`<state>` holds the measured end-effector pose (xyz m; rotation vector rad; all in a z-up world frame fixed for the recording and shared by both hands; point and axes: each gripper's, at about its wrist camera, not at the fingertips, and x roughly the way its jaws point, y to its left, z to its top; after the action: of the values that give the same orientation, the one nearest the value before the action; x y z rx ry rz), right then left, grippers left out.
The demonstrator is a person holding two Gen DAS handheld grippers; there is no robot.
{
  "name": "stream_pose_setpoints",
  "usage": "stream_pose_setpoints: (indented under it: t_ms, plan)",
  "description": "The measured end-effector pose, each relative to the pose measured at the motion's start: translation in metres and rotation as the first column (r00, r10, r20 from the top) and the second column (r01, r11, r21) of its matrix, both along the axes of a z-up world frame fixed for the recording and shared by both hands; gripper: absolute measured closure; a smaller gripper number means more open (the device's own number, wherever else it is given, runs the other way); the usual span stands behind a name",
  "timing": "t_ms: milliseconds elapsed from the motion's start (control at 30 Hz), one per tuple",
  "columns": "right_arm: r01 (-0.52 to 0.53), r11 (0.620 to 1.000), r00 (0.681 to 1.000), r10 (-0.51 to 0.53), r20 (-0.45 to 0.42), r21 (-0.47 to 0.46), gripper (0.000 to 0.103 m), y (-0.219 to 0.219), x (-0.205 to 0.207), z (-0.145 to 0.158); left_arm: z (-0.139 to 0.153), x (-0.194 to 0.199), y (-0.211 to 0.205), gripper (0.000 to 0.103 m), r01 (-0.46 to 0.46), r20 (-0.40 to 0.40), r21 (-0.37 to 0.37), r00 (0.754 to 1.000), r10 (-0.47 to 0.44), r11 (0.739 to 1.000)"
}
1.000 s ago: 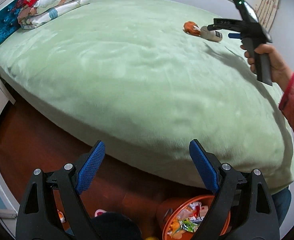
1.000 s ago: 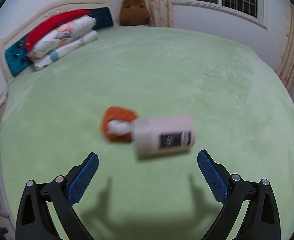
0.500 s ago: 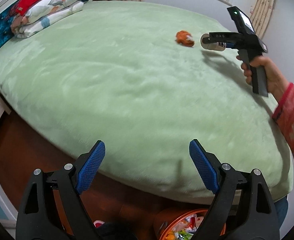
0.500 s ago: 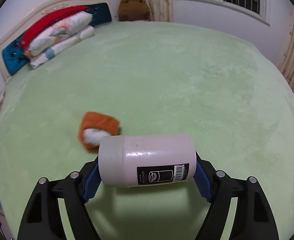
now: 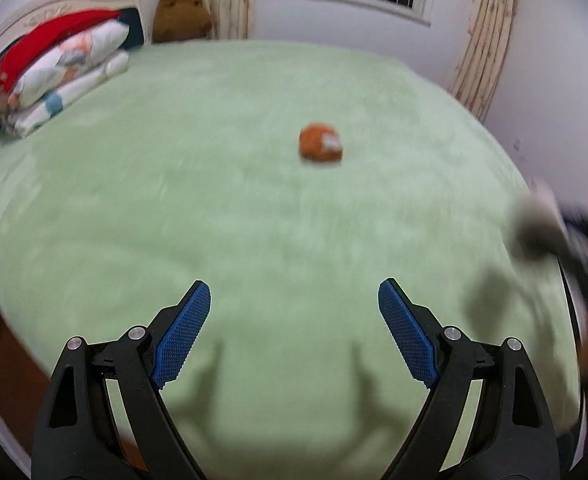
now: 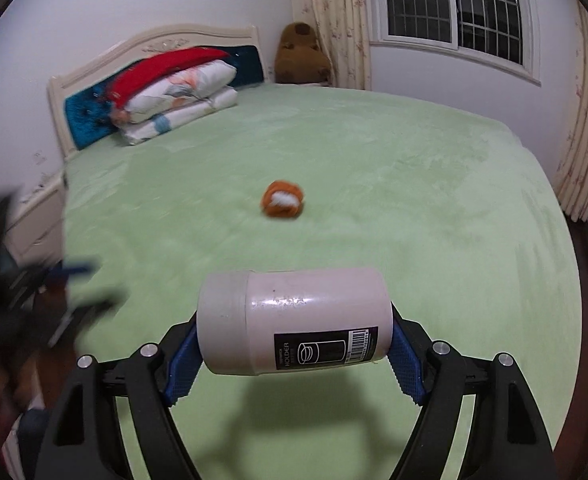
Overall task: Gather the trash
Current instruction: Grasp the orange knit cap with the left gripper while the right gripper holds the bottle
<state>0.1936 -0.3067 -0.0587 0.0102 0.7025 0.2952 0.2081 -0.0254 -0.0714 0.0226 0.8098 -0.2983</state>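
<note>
My right gripper point(image 6: 292, 354) is shut on a white cylindrical container point(image 6: 294, 320) with a black label, held sideways above the green bed point(image 6: 373, 160). An orange crumpled wrapper point(image 6: 282, 199) lies alone on the bed further ahead. In the left wrist view the same wrapper point(image 5: 320, 146) lies well beyond my left gripper point(image 5: 294, 316), which hangs open and empty over the bed point(image 5: 174, 200). At that view's right edge the right gripper point(image 5: 549, 236) and the container show only as a blur. The left gripper point(image 6: 46, 280) is a blur at the left of the right wrist view.
Folded bedding and a red pillow point(image 6: 174, 88) lie against the headboard point(image 6: 94, 80). A brown plush toy point(image 6: 299, 54) sits in the corner by the curtain. A window point(image 6: 453, 4) is on the far wall. White drawers point(image 6: 34, 216) stand left of the bed.
The right gripper shut on the white container, lifted it off the bed and drew back from the wrapper. The left gripper moved up from the floor and orange bin to over the bed.
</note>
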Motion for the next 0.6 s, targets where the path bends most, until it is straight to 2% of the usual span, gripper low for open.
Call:
stream_pose_setpoints:
  t_ms: [67,200,367,467,533,600]
  plan:
    - [0.003,1.0,1.0,-0.003,-0.001,0.019,0.026,-0.003,-0.023,-0.003,0.002,0.03,-0.012,0.019,0.008,-0.002,-0.037,1.0,-0.008,0.999]
    - [0.005,0.999,1.0,-0.004,-0.003,0.049,0.026,-0.007,-0.06,-0.009,-0.003,0.082,-0.037,0.019,0.008,-0.037,-0.048,0.999,-0.01,0.999]
    - [0.003,0.998,1.0,-0.003,-0.007,0.068,0.026,-0.011,-0.076,-0.009,-0.009,0.13,-0.071,0.019,0.003,-0.047,0.014,0.999,-0.002,1.0]
    - [0.005,0.998,1.0,-0.005,0.003,0.063,0.026,-0.01,-0.079,-0.006,-0.014,0.16,-0.088,0.019,-0.003,-0.066,0.009,0.998,0.003,1.0]
    - [0.001,0.998,1.0,-0.002,0.006,0.067,0.026,-0.009,-0.082,-0.006,-0.02,0.174,-0.094,0.019,-0.018,-0.096,0.008,0.995,0.018,1.0]
    - [-0.007,0.997,1.0,0.007,0.005,0.073,0.026,-0.01,-0.085,-0.008,-0.028,0.188,-0.098,0.019,-0.056,-0.114,0.04,0.992,0.06,0.998]
